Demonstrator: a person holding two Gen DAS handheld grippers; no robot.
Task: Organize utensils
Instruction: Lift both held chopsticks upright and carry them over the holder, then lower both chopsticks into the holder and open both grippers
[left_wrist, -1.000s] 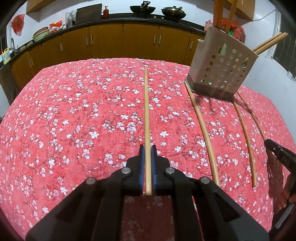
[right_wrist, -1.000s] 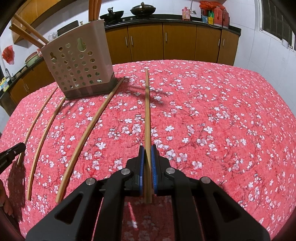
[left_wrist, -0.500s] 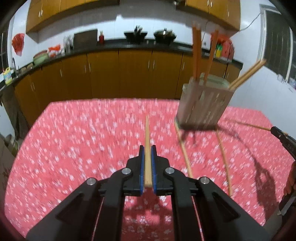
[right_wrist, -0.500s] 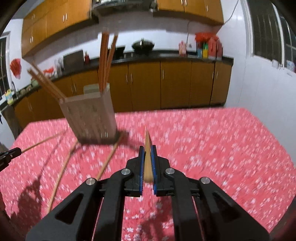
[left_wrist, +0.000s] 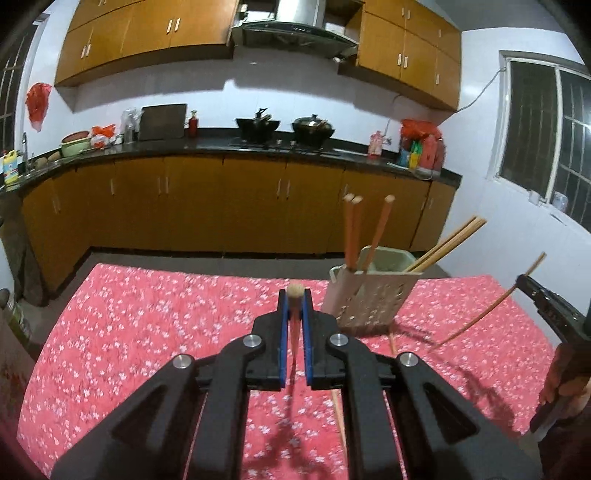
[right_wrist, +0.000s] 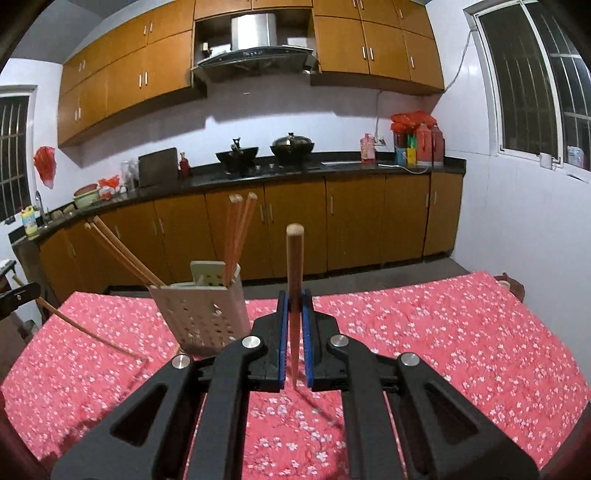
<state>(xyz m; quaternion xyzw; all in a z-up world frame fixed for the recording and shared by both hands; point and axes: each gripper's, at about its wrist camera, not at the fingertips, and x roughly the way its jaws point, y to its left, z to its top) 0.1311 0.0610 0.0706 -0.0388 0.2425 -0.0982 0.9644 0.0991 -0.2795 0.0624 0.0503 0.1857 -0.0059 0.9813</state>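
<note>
Clamping round wooden chopsticks, L gripper (left_wrist: 294, 295) & R gripper (right_wrist: 294, 295), perforated plastic holder (right_wrist: 201, 314) nearby.

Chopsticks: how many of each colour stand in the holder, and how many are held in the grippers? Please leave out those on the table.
Reddish chopsticks in the holder: 3
Pale chopsticks in the holder: 2
Held chopsticks: 2, one in the left gripper and one in the right gripper
Total: 7
</note>
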